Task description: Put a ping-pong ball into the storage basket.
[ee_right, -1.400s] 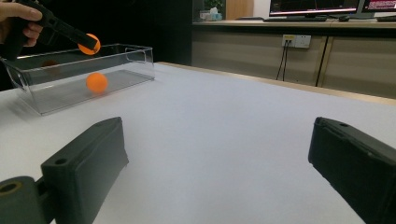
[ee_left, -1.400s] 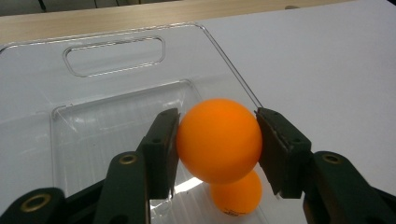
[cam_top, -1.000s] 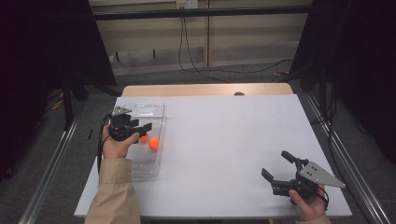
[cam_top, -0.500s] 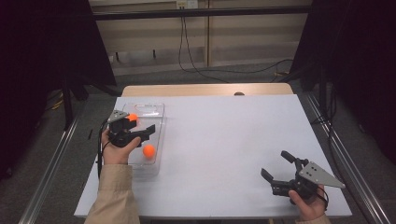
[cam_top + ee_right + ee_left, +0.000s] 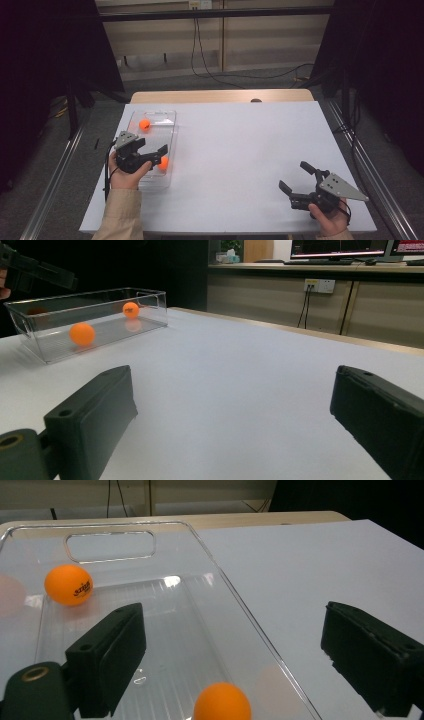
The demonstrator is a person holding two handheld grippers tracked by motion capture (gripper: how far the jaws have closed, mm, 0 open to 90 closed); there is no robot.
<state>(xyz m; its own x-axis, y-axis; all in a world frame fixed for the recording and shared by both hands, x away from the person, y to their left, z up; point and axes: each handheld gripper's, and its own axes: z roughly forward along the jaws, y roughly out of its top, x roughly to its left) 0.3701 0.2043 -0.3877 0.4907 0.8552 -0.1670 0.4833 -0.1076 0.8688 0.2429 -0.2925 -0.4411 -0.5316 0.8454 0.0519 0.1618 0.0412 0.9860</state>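
The white surface (image 5: 235,160) occupies the centre of the high view; its finish is flat and matte, and a wooden strip runs along its far edge. Dark curtains stand at the upper left and upper right of that frame, and cables hang over the beige wall panels at the top.

A clear plastic tray (image 5: 170,150) lies at the left of the surface, long and rectangular with rounded corners. The left gripper view adds a detail the high view lacks: a slot handle cut into the tray's far wall.

The left tool (image 5: 152,150) sits at the middle left of the high view, held over the tray's near half, its jaws spread wide apart and holding nothing. The right tool (image 5: 295,177) sits at the lower right, well apart from the tray, jaws likewise spread and empty.

Two orange balls lie inside the tray. The far ball (image 5: 144,124) rests near the far wall; the left gripper view shows black lettering on it. The near ball (image 5: 163,162) lies just beside the left tool's jaw.

The right gripper view shows monitors on a bench at its upper right.
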